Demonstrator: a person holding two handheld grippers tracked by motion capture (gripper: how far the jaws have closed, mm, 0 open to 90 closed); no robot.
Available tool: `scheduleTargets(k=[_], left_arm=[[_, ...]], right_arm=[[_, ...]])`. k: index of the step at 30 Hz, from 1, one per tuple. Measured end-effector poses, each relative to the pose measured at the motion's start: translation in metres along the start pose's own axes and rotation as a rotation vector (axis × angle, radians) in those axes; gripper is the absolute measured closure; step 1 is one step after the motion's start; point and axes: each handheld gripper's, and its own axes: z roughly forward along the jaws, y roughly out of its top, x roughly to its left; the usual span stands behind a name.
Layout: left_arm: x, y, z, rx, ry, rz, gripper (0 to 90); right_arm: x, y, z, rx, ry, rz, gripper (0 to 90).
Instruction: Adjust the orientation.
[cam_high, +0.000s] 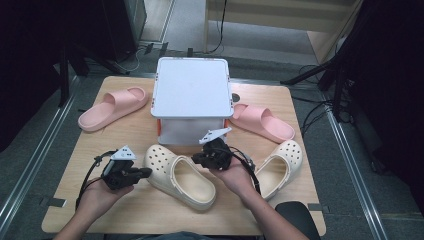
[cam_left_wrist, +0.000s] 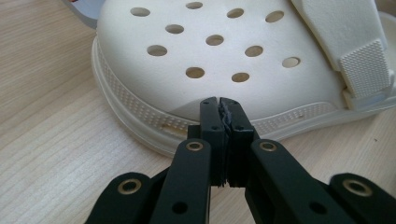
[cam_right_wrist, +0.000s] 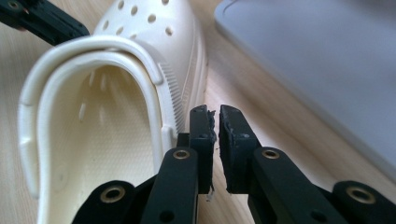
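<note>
Nearest the bench's front edge, the left tool (cam_high: 143, 172) had its jaws pressed together with nothing between, tips just beside the perforated toe of the cream foam clog (cam_high: 179, 175), which lay near the middle of the front edge, heel toward the person. On its other side the right tool (cam_high: 199, 160) hovered by the clog's side wall, jaws nearly together and gripping nothing. Such a clog looked light, springy and slightly grippy rather than fragile; the thin heel rim (cam_right_wrist: 93, 51) or the strap (cam_left_wrist: 364, 70) seemed the best holds, since the broad toe would likely squash and slip.
</note>
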Motion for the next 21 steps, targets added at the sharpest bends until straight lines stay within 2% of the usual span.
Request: scheduleTargets(k=[2,3,7,15,21], left_arm=[[0.000,0.000,0.000,0.003,0.002,0.004,88.7],[-0.002,-0.001,0.001,0.005,0.021,0.029,88.7],[-0.003,0.000,0.001,-0.002,0.027,0.040,88.4],[0.002,0.005,0.005,0.006,-0.003,0.048,88.2],[0.005,0.012,0.011,0.010,-0.017,0.063,88.2]], right_arm=[[0.002,0.000,0.005,0.000,0.002,-0.008,85.4],[0.003,0.001,0.005,-0.003,0.004,-0.005,85.2],[0.003,-0.001,0.003,-0.002,-0.001,0.007,84.9],[0.007,-0.004,-0.001,0.002,-0.020,0.013,85.5],[0.009,-0.012,-0.007,-0.004,-0.034,0.045,86.4]])
